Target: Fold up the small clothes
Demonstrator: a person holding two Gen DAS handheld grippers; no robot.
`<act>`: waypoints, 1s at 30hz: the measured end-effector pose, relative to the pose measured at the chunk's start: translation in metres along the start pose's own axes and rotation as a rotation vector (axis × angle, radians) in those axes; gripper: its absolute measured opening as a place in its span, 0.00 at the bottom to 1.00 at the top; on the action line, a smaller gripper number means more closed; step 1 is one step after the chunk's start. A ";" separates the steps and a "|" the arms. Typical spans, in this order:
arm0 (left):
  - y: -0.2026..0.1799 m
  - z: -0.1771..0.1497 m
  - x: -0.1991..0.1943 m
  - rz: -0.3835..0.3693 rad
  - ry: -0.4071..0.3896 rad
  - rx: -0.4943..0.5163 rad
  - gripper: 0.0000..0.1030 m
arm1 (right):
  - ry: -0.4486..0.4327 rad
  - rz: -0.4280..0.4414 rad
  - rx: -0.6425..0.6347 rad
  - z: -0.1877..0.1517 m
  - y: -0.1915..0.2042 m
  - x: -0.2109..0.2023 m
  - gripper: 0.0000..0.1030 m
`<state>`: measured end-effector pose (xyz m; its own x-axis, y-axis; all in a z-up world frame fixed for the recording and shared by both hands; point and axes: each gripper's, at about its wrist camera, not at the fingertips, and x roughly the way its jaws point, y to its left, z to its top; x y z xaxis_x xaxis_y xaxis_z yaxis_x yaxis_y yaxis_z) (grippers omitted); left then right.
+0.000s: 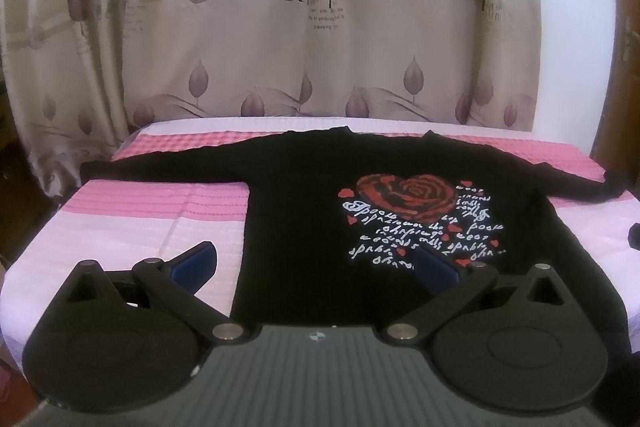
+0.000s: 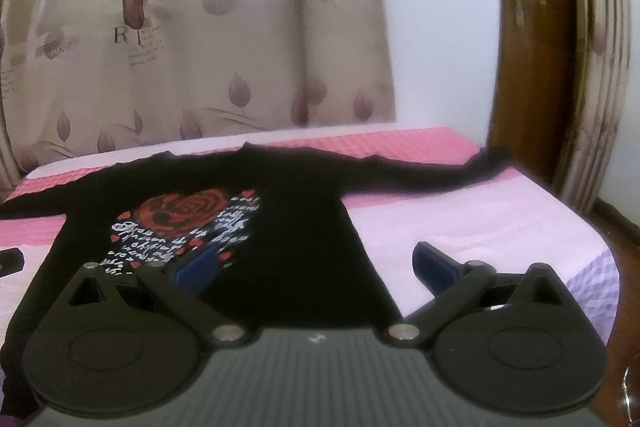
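A black long-sleeved top lay flat on the bed, sleeves stretched out to both sides, its red rose print (with white script beneath) facing up. The left gripper hovered over the top's lower left edge, jaws spread wide and holding nothing. The right gripper hovered over the lower right edge, jaws likewise spread. A patterned curtain hung behind the bed.
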<state>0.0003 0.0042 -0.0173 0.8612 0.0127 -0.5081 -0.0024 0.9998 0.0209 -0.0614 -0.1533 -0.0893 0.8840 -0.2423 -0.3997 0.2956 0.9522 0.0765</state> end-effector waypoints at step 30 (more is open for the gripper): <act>-0.028 0.009 0.089 -0.010 0.091 0.037 1.00 | 0.149 -0.046 0.028 0.015 -0.031 0.114 1.00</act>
<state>0.0811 -0.0231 -0.0553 0.8113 0.0057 -0.5846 0.0262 0.9986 0.0460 0.0351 -0.2136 -0.1233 0.8065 -0.2533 -0.5343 0.3464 0.9347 0.0798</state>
